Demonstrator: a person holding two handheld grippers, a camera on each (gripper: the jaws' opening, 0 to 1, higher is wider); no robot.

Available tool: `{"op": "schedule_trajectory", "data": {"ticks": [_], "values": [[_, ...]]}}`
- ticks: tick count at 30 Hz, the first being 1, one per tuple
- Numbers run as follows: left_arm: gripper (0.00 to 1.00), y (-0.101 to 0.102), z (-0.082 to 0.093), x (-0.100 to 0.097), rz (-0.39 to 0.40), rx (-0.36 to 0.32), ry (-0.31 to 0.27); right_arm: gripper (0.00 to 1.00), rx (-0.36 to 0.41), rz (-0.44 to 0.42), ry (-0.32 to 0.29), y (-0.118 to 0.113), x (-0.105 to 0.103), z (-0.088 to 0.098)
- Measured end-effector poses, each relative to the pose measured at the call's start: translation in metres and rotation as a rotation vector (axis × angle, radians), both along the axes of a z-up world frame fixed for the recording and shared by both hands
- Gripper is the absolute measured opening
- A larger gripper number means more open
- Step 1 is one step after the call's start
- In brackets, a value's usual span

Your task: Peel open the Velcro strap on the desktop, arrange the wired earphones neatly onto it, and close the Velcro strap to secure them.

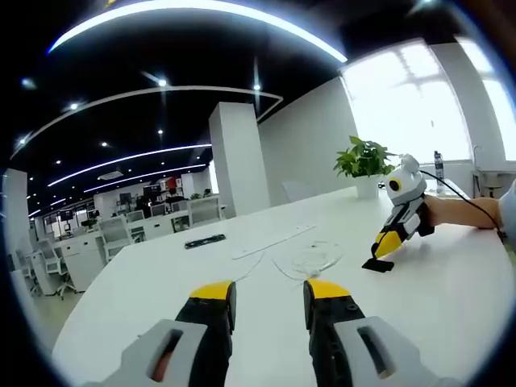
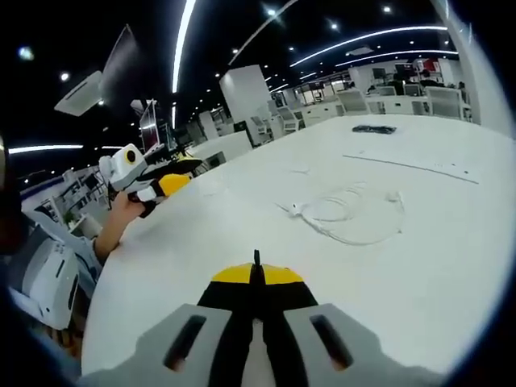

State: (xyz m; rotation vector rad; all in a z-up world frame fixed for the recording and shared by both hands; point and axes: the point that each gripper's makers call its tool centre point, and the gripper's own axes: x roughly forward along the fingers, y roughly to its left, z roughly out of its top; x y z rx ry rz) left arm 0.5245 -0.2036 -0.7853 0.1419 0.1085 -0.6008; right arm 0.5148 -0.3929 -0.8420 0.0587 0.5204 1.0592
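The white earphones (image 1: 310, 260) lie in a loose coil on the white table (image 1: 451, 314), just ahead of the left tongs (image 1: 270, 297), whose tips are spread apart and hold nothing. The right tongs (image 2: 256, 276) are squeezed tight on a black Velcro strap (image 2: 256, 258), with the earphones further ahead and to the right.
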Motion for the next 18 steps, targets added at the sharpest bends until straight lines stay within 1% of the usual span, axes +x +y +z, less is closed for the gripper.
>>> {"op": "schedule_trajectory", "data": {"ticks": [5, 7, 11, 15, 18], "values": [[0.37, 0.000, 0.001, -0.001, -0.003, -0.003, 0.001, 0.02, -0.004, 0.003, 0.006, 0.000, -0.002, -0.001], [0.37, 0.000, 0.001, -0.001, -0.003, -0.003, -0.001, 0.02, 0.000, 0.028, 0.014, 0.003, -0.006, -0.001], [0.37, -0.001, 0.001, -0.001, -0.004, -0.003, 0.001, 0.02, -0.014, 0.029, 0.020, 0.003, -0.007, -0.002], [0.37, -0.001, 0.000, -0.001, -0.005, -0.002, 0.000, 0.02, 0.011, 0.036, 0.044, 0.004, -0.009, -0.001], [0.37, -0.001, 0.000, -0.001, -0.004, -0.002, 0.001, 0.02, 0.003, 0.044, 0.049, 0.006, -0.011, -0.001]]}}
